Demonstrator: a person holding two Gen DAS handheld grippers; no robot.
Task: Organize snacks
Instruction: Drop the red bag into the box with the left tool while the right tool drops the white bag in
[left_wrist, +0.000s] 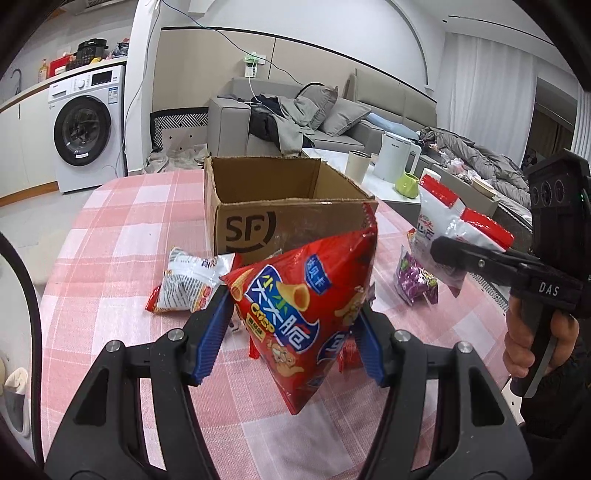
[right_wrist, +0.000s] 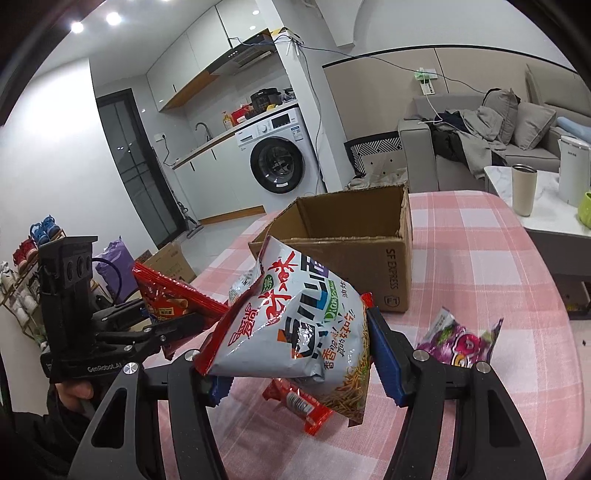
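My left gripper (left_wrist: 291, 332) is shut on a red crisp bag (left_wrist: 306, 306) and holds it above the pink checked table (left_wrist: 110, 236), in front of the open cardboard box (left_wrist: 280, 199). My right gripper (right_wrist: 295, 354) is shut on a silver-white noodle snack bag (right_wrist: 303, 325), lifted near the box (right_wrist: 354, 243). In the left wrist view the right gripper (left_wrist: 439, 249) and its bag (left_wrist: 443, 218) show at the right. In the right wrist view the left gripper (right_wrist: 170, 328) and its red bag (right_wrist: 166, 295) show at the left.
On the table lie a white-red snack bag (left_wrist: 188, 280), a purple snack pack (left_wrist: 415, 280) (right_wrist: 461, 339) and a red wrapped bar (right_wrist: 299, 402). A side table with a kettle (left_wrist: 395, 155), cup and green mug stands beyond, with a sofa and washing machine behind.
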